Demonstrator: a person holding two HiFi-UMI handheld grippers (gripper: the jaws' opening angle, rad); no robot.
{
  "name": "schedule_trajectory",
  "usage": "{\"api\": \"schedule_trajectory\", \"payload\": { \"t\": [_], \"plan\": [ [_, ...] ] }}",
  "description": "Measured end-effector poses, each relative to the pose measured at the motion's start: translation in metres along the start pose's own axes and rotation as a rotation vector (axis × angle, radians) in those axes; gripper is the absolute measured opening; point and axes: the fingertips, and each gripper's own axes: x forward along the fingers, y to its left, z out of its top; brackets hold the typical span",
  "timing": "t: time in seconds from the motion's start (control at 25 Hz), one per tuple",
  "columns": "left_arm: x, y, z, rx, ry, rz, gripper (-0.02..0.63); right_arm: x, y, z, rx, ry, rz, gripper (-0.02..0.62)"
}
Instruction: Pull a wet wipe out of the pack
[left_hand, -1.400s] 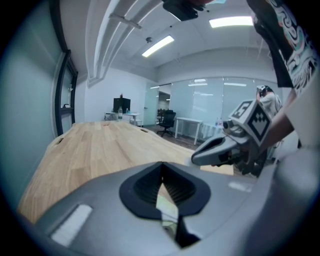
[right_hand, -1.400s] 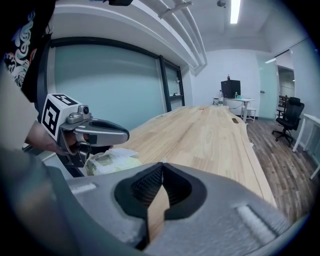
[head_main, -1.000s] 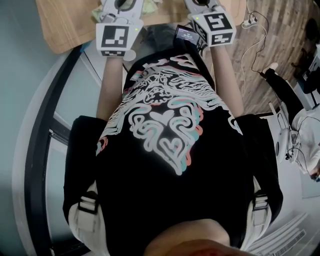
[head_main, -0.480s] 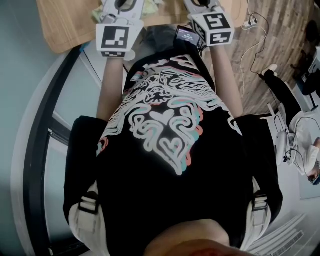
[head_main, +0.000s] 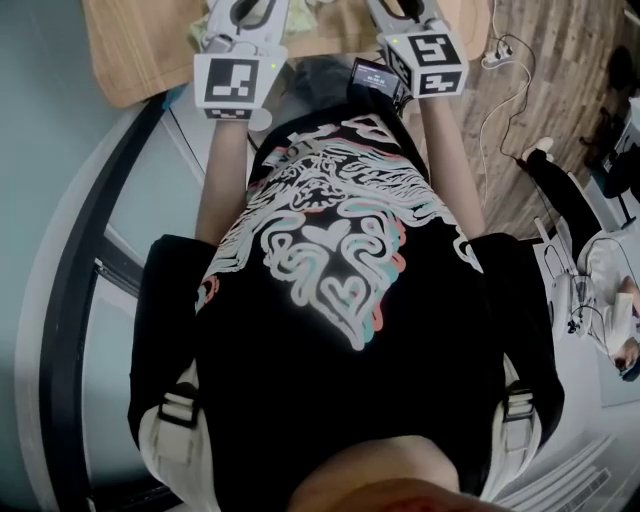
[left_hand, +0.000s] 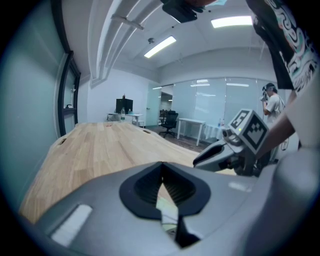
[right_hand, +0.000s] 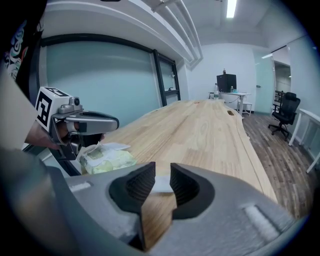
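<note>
Obscuring the pack (right_hand: 106, 160), left claw (left_hand: 161, 167) is closed; right claw (right_hand: 162, 170), just opened, straddles wipe (right_hand: 163, 183).

pack (right_hand: 107, 159): pale yellow-green, soft, was laid flat near table (right_hand: 210, 130) edge
wipe (right_hand: 161, 184): white, was laid flat, apart from pack

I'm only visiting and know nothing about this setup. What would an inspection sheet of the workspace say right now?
Surface: long wooden table, pale wood.
Job's things: wet wipe pack near the table's edge; a white wipe away from it.
Clutter: nothing seen.
Grippers: left gripper has its jaws together, just above the pack; right gripper has just been opening, its jaws apart, with the white wipe between them but not pinched.
Cables: white cable on the wooden floor.
Surroundings: office chair, monitor, another person in the distance.
</note>
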Motion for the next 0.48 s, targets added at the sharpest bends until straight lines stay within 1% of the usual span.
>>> {"api": "schedule_trajectory", "payload": {
  "t": [0.12,0.28,0.4,0.48],
  "plan": [
    [-0.003,0.0,0.006,0.009,-0.012,0.007,-0.012,-0.005,-0.001,0.009,-0.012,-0.023,-0.008,0.091],
    [-0.011,0.0,0.019,0.021,-0.03,0.015,-0.012,-0.02,0.002,0.03,-0.05,-0.085,-0.015,0.086],
    [-0.014,0.0,0.03,0.037,-0.05,0.018,-0.012,-0.029,-0.001,0.045,-0.074,-0.128,-0.05,0.08],
    [-0.018,-0.002,0.038,0.047,-0.06,0.02,-0.012,-0.039,-0.002,0.052,-0.088,-0.149,-0.073,0.003]
  ]
}}
